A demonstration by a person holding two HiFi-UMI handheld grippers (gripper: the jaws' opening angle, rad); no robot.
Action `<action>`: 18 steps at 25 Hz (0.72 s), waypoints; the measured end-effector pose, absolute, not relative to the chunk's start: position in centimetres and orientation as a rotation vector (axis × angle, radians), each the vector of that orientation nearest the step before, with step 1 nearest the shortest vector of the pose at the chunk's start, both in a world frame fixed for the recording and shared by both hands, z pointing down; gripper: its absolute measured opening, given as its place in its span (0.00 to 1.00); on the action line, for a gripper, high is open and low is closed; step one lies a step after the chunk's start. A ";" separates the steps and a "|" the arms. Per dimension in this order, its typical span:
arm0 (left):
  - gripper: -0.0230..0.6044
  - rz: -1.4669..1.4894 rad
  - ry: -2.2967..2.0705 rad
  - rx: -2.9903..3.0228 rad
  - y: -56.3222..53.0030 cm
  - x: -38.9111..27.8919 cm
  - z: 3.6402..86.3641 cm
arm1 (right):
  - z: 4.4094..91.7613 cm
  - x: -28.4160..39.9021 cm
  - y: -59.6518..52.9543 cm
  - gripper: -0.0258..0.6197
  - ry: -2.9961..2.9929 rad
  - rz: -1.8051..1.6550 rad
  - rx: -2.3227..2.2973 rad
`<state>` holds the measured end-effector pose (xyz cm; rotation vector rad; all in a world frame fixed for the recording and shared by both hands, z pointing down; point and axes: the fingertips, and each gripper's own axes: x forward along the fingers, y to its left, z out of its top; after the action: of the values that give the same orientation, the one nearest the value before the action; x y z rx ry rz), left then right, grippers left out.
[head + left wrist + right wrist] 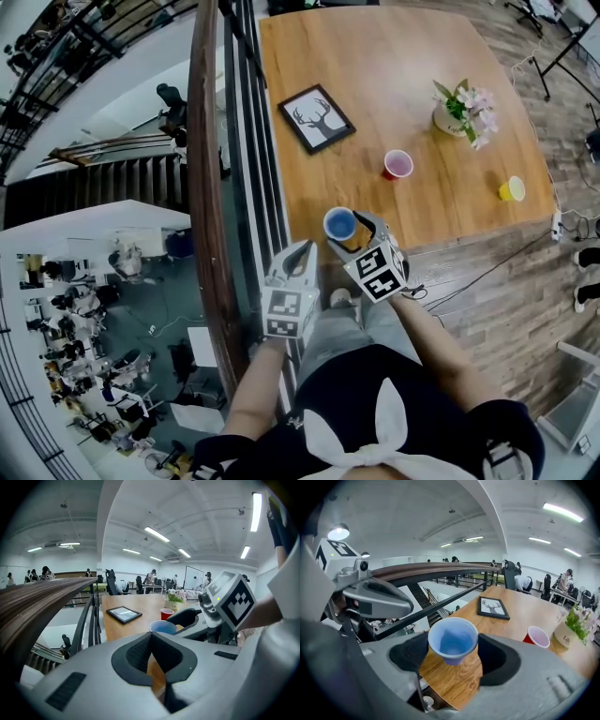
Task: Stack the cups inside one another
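Left gripper (302,253) at lower centre, jaws together on nothing, right gripper (352,236) just beside it, clamped on blue cup (339,224), cup at bottom edge of table (375,56), red cup (397,164) mid-table, yellow cup (512,189) near right edge.
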<state>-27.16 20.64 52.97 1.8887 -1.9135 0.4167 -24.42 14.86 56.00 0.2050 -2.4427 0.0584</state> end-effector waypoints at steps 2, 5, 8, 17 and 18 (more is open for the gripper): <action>0.06 0.442 -1.886 1.900 20.7 -26.7 53.1 | 55.3 -24.1 14.5 0.54 -2.456 0.052 0.213; 0.06 0.440 -1.882 1.890 20.7 -26.8 53.1 | 54.3 -23.5 14.0 0.54 -2.476 0.053 0.228; 0.06 0.409 -1.918 1.878 20.2 -27.3 52.6 | 53.2 -22.8 13.3 0.54 -2.488 0.041 0.242; 0.06 0.351 -1.928 1.911 17.3 -26.9 50.4 | 49.7 -21.0 10.8 0.54 -2.547 0.027 0.291; 0.06 0.343 -1.928 1.915 16.9 -26.9 50.1 | 49.3 -20.8 10.5 0.54 -2.557 0.032 0.302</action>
<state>-26.86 16.91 50.15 1.9145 -1.9277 0.3427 -20.79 10.47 49.31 0.3021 -2.5571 0.0317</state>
